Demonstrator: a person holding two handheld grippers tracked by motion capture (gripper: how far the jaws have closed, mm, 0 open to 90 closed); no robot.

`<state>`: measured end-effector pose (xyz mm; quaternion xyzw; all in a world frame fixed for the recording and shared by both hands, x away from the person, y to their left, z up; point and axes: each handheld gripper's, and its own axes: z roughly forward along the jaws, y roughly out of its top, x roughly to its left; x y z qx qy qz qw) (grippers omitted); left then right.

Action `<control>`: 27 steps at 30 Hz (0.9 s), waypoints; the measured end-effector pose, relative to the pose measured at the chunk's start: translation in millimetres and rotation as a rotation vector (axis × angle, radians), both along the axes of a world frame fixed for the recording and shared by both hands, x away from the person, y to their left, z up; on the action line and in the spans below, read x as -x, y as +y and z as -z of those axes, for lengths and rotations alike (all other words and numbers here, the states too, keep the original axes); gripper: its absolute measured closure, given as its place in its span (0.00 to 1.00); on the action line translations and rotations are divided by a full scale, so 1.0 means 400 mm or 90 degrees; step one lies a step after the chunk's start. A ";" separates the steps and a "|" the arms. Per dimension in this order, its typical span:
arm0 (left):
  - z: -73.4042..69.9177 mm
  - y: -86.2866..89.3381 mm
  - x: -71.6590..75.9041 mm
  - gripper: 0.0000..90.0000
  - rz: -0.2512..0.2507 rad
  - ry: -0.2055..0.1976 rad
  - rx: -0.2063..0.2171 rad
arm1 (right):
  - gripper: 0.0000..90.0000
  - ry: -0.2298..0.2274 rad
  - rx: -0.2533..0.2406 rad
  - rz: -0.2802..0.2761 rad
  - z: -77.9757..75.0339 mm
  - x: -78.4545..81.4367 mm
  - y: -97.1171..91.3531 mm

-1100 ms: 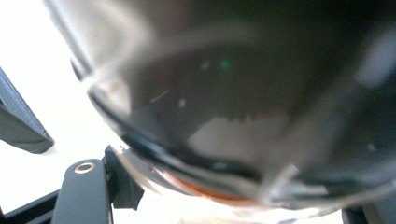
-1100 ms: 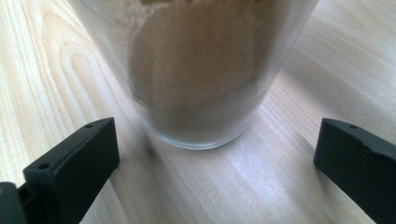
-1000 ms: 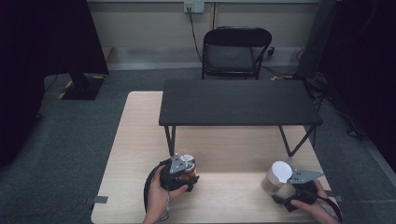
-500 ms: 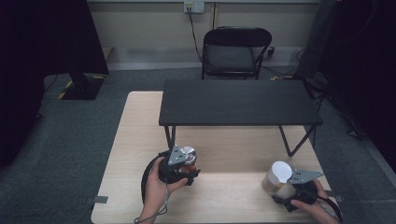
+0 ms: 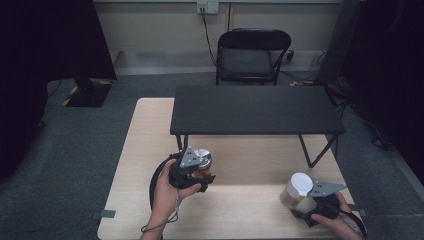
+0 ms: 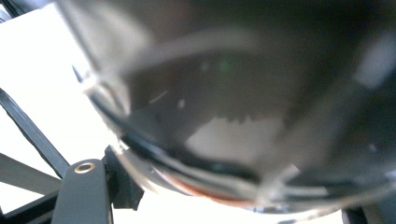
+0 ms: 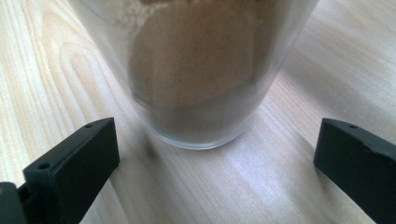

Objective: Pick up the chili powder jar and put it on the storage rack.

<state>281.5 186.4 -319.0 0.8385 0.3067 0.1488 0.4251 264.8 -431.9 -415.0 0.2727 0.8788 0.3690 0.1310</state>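
— Two jars are what we have before us. What do we see of the first one?

— We see a small glass jar (image 5: 202,161) with a pale lid, dark inside, clamped between the jaws of the left gripper (image 5: 199,172). It is held above the near left part of the light wooden table (image 5: 145,150), just in front of a low black bench (image 5: 255,109) that stands on the tabletop. In the left gripper view the jar (image 6: 243,107) is pressed up close and blurred, tilted, with a reddish rim at its lower edge.

— And the second jar?

— We see a clear jar (image 5: 296,191) with a white lid, filled with a tan powder, standing upright on the table near its front right corner. The right gripper (image 5: 306,204) sits just behind it; in the right gripper view its black jaws stand wide apart on either side of the glass (image 7: 201,74), not touching it.

— What lies beyond the table?

— We see grey carpet, a black folding chair (image 5: 249,56) against the far wall, and a wall socket (image 5: 207,7) with a cable hanging from it.
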 end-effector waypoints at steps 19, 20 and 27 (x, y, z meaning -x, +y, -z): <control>-0.089 -0.019 -0.031 0.34 0.013 0.000 -0.006 | 0.00 0.000 0.000 0.000 0.000 0.000 0.000; -0.093 -0.019 -0.032 0.34 0.013 0.000 -0.005 | 0.00 0.000 0.000 0.000 0.000 0.000 0.000; -0.114 -0.021 -0.044 0.34 0.020 0.004 0.000 | 0.00 0.000 0.000 0.000 0.000 0.000 0.000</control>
